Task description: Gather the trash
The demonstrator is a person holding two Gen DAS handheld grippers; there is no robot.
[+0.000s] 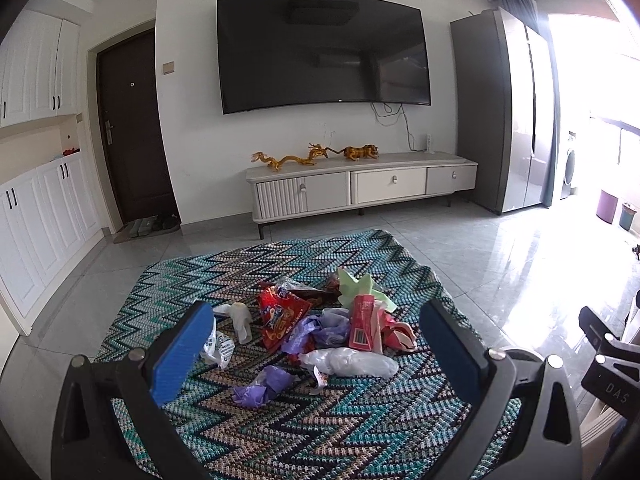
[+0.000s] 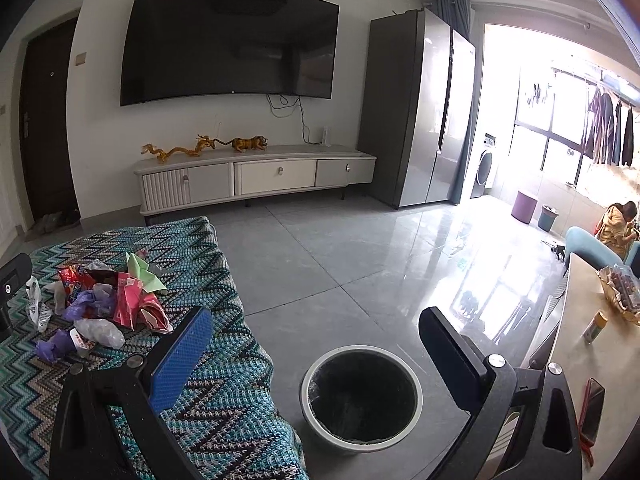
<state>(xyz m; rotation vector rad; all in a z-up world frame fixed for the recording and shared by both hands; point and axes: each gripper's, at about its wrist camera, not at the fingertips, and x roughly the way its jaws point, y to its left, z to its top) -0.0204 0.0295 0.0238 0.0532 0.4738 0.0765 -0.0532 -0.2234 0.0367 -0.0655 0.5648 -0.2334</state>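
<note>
A heap of trash lies on the zigzag-patterned cloth (image 1: 320, 432): a red snack wrapper (image 1: 280, 316), a pink carton (image 1: 362, 324), green paper (image 1: 356, 286), a clear plastic bag (image 1: 352, 362) and crumpled purple plastic (image 1: 260, 386). My left gripper (image 1: 318, 348) hovers just short of the heap, open, with nothing between its blue pads. My right gripper (image 2: 316, 356) is open too and empty, held over a round white-rimmed bin (image 2: 360, 446) with a dark liner on the floor beside the cloth. In the right wrist view the trash heap (image 2: 100, 304) lies to the left.
A TV stand (image 1: 360, 188) and a wall TV stand ahead, with a tall fridge (image 2: 424, 108) to the right. Grey tiled floor (image 2: 360, 264) lies between. At the right a table (image 2: 588, 360) carries a phone and a bottle. A person (image 2: 618, 228) sits beyond it.
</note>
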